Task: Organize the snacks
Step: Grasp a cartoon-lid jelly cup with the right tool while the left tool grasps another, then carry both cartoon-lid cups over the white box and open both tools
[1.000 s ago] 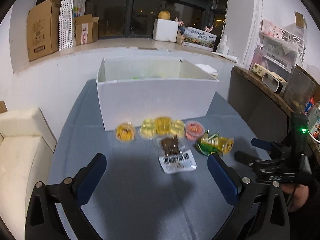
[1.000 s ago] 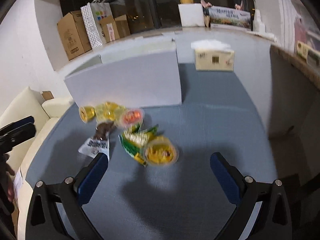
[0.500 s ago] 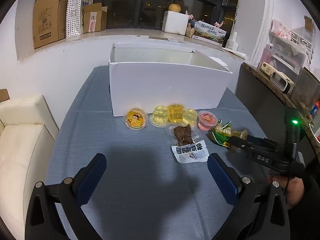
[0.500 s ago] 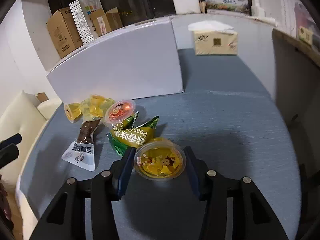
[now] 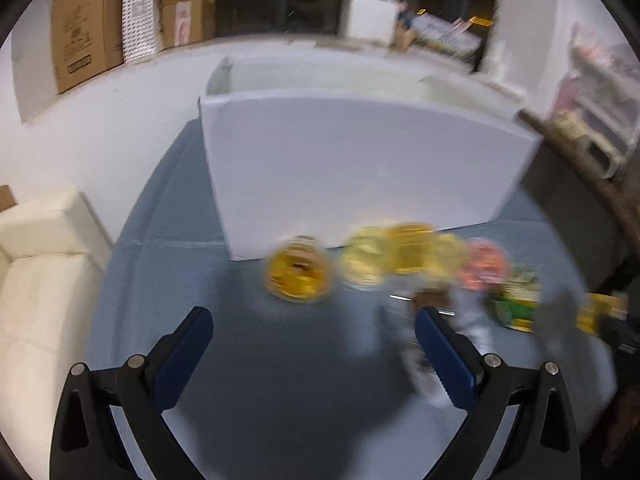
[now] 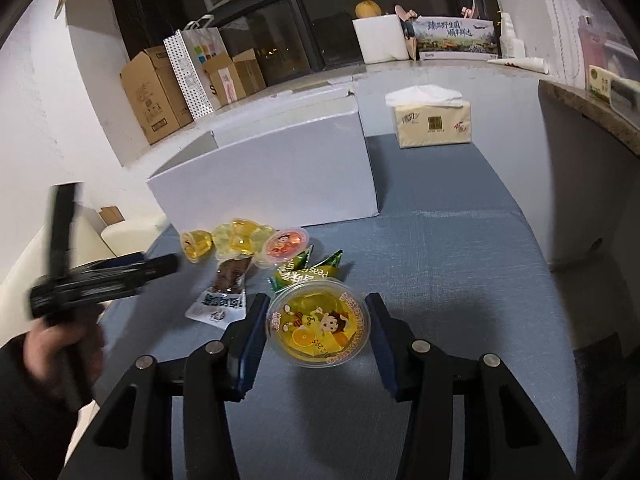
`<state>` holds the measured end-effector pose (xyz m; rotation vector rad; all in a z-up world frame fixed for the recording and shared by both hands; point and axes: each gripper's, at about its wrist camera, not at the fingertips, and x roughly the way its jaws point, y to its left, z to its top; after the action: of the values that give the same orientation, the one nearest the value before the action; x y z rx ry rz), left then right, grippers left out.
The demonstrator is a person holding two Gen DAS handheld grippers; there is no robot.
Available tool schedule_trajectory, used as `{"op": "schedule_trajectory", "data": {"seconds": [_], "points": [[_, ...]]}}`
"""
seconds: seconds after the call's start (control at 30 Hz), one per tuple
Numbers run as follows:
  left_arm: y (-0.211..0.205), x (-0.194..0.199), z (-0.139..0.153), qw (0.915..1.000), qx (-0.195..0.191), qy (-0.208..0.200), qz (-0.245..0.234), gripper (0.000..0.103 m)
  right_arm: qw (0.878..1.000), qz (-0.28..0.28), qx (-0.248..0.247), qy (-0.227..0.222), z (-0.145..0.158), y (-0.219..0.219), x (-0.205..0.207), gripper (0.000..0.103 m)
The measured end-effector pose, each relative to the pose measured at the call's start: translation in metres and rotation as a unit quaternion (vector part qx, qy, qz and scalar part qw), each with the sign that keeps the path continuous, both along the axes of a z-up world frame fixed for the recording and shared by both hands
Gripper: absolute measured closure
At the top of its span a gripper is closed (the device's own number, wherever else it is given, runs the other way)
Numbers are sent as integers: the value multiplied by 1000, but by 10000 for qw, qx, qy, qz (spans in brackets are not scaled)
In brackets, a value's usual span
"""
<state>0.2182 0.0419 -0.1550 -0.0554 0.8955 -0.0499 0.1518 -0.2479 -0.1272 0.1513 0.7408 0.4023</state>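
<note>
My right gripper (image 6: 318, 330) is shut on a yellow jelly cup (image 6: 318, 326) with a cartoon lid, held just above the blue table. Behind it lie a green peas packet (image 6: 306, 270), a red-lidded jelly cup (image 6: 284, 244), clear yellow jelly cups (image 6: 240, 236) and a brown snack packet (image 6: 222, 292). The white box (image 6: 272, 176) stands behind them. My left gripper (image 5: 312, 336) is open and empty, facing a yellow-lidded jelly cup (image 5: 298, 274) in front of the white box (image 5: 360, 160); that view is blurred.
A tissue box (image 6: 432, 120) sits at the table's far right. A cream sofa (image 5: 36, 280) is left of the table. A dark counter (image 6: 588, 108) runs along the right. Cardboard boxes (image 6: 154, 92) stand on the window ledge.
My right gripper closed on the yellow jelly cup and lifted it slightly. My left gripper moved forward toward the snacks and box, still open.
</note>
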Motion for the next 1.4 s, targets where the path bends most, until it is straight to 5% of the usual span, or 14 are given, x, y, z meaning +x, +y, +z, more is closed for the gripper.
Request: {"op": "schedule_trajectory", "data": {"seconds": [0.2, 0.3, 0.33, 0.37, 0.47, 0.63, 1.0, 1.17, 1.4], "points": [[6, 27, -17, 9999, 50, 71, -100, 2, 10000, -44, 3, -16, 4, -4, -7, 51], [11, 33, -20, 9998, -101, 105, -131, 30, 10000, -61, 8, -7, 5, -6, -7, 51], [12, 33, -19, 9997, -116, 97, -188, 50, 10000, -67, 6, -4, 5, -6, -8, 51], [12, 33, -18, 9994, -190, 125, -245, 51, 10000, -72, 17, 2, 5, -6, -8, 51], [8, 27, -15, 9994, -62, 58, -341, 51, 10000, -46, 34, 18, 4, -4, -7, 51], [5, -1, 1, 9982, -388, -180, -422, 51, 10000, 66, 16, 9, 4, 3, -9, 51], [0, -87, 72, 9909, -581, -1062, -594, 51, 9984, 479, 105, -268, 29, 34, 6, 51], [3, -79, 95, 9887, -574, -1285, -523, 51, 9965, 668, 32, -500, 51, 53, 26, 50], [7, -19, 129, 9851, -544, -1548, -507, 51, 9934, 712, -108, -892, 93, 74, 79, 50]]}}
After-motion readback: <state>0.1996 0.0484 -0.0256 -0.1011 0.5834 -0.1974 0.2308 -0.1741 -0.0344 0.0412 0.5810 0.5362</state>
